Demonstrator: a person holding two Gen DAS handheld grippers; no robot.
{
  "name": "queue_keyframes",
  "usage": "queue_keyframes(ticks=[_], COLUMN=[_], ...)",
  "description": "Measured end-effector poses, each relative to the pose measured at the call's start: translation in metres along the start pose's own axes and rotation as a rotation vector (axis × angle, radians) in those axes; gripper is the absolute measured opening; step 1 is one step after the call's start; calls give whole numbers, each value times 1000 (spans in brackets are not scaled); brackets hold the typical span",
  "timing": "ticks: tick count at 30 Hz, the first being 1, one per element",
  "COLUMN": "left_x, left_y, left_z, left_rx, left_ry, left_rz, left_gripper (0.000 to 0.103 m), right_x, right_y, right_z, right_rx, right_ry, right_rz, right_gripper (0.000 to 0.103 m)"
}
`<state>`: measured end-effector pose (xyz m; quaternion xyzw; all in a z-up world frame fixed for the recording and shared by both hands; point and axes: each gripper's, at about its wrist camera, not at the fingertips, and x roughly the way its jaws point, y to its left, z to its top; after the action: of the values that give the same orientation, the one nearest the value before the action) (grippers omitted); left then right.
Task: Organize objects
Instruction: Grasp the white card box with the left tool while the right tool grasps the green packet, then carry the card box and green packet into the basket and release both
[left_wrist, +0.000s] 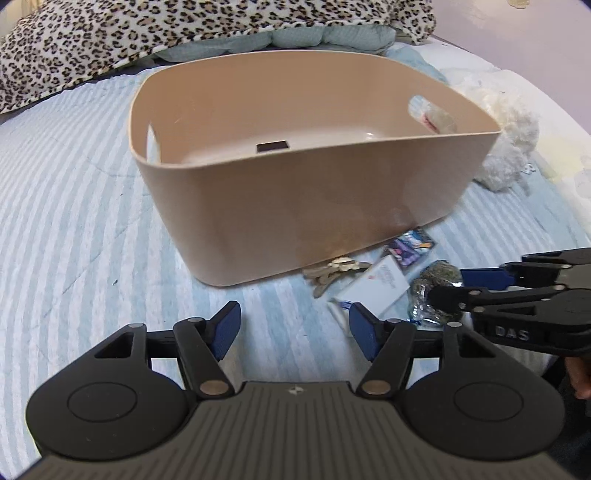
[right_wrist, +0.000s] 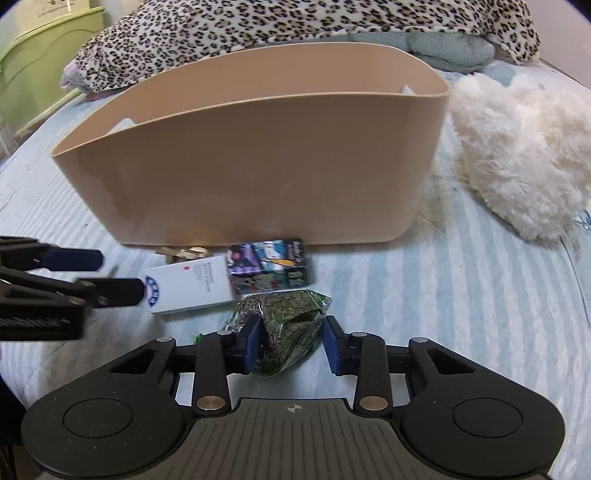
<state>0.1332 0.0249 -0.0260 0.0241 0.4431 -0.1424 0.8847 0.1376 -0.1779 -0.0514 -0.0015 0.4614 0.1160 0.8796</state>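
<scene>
A large tan bin (right_wrist: 258, 155) sits on a striped bedspread (right_wrist: 461, 295). Near it lie small packages, including a green bag (right_wrist: 291, 328) between the right gripper (right_wrist: 291, 345)'s half-spread pads, left pad touching. The left gripper (left_wrist: 293, 332) is wide, empty.

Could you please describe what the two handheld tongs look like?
Both the left tongs and right tongs are matte black linkages with silver pivot pins, blue rectangular pads, round discs either side, and a grey ribbed centre plate. "DAS" is embossed on the right one.

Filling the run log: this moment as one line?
right gripper: open around green packet | left gripper: open, empty | beige bin: packet not in
</scene>
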Motion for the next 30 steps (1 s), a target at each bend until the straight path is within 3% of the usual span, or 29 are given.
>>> queue_keyframes(ticks=[5, 13, 18, 21, 23, 25, 28, 30], left_x=[4, 39, 53, 51, 50, 47, 42, 40], left_y=[-10, -37, -46, -44, -41, -37, -32, -26], left_z=[4, 12, 15, 13, 13, 11, 7, 5], left_rx=[16, -78, -113, -139, -144, -141, -121, -112], left_ry=[11, 56, 78, 70, 71, 72, 73, 74], left_rz=[-21, -19, 43, 44, 34, 35, 39, 39], left_gripper=[71, 72, 75, 74, 72, 64, 39, 32], right_x=[-6, -11, -8, -8, -8, -6, -7, -7], right_y=[-5, -13, -8, -8, -10, -10, -8, -7], right_z=[-3, -6, -4, -3, -2, -1, -1, 0], right_rx=[15, 46, 29, 31, 40, 40, 37, 38], right_ry=[10, 27, 25, 15, 10, 13, 3, 4], right_rz=[-32, -46, -61, -67, -58, -52, -40, -24], right_gripper=[33, 34, 44, 51, 52, 54, 54, 47])
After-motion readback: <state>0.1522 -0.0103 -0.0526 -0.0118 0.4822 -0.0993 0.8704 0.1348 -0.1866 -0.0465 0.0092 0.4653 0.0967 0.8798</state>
